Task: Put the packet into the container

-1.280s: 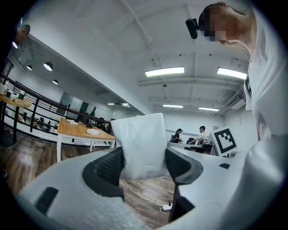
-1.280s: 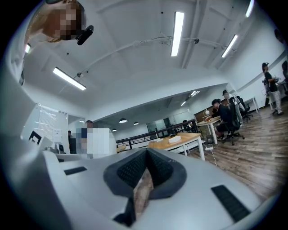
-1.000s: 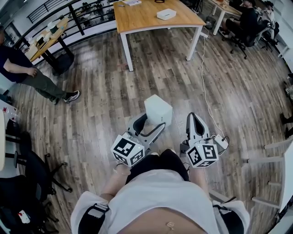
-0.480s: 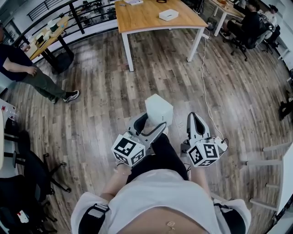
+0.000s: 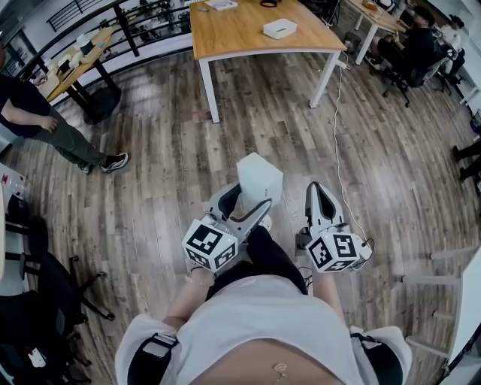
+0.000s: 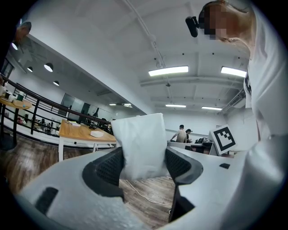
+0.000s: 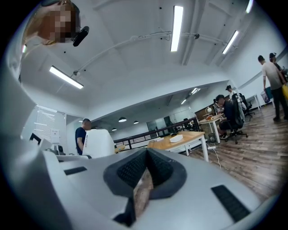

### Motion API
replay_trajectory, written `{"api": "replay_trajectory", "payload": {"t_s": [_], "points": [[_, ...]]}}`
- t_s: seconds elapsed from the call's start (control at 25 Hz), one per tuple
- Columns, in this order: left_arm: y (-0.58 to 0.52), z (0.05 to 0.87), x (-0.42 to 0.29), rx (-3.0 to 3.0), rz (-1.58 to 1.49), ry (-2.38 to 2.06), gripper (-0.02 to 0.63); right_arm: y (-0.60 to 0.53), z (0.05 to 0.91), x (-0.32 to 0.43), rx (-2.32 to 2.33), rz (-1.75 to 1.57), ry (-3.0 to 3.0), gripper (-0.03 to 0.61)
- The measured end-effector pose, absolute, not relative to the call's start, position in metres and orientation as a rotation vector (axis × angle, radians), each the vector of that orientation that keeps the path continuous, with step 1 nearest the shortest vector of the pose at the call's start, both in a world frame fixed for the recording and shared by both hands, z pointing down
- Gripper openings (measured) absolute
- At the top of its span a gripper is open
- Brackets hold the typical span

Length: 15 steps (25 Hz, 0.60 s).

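A white packet (image 5: pixel 259 177) stands upright between the jaws of my left gripper (image 5: pixel 248 201), held at waist height over the wood floor. In the left gripper view the packet (image 6: pixel 141 143) fills the gap and both pads press its sides. My right gripper (image 5: pixel 317 189) hangs beside it, shut, its pads (image 7: pixel 155 170) meeting with nothing between them. The packet (image 7: pixel 98 143) also shows at the left of the right gripper view. A white box (image 5: pixel 279 28) lies on the wooden table (image 5: pixel 233 34) far ahead.
A person (image 5: pixel 45 124) stands at the left near a black railing (image 5: pixel 113 22). A white cable (image 5: pixel 338 143) trails across the floor from the table's right leg. Seated people and office chairs (image 5: pixel 409 53) are at the far right. A black chair (image 5: pixel 52 293) stands at the lower left.
Both grippers keep their hold and pose. The person carrying them has stepped forward; a dark trouser leg now shows under the grippers and the table sits slightly nearer.
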<state>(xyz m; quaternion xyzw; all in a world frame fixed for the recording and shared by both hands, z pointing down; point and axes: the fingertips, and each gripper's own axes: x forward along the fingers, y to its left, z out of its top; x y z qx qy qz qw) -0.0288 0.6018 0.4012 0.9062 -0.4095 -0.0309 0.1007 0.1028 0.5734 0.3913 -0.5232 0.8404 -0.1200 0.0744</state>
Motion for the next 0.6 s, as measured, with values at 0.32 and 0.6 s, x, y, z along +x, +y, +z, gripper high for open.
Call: {"api": "replay_trajectory", "payload": {"t_s": [0.32, 0.6], "points": [[0.540, 0.404, -0.027, 2.655, -0.068, -1.233, 0.295, 0.508, 0.394, 0.101, -1.548, -0.387, 2.559, 0.011], [0.484, 0.406, -0.028, 2.613, -0.066, -1.251, 0.295, 0.447, 0.392, 0.097, -1.519, -0.404, 2.596, 0.011]]}}
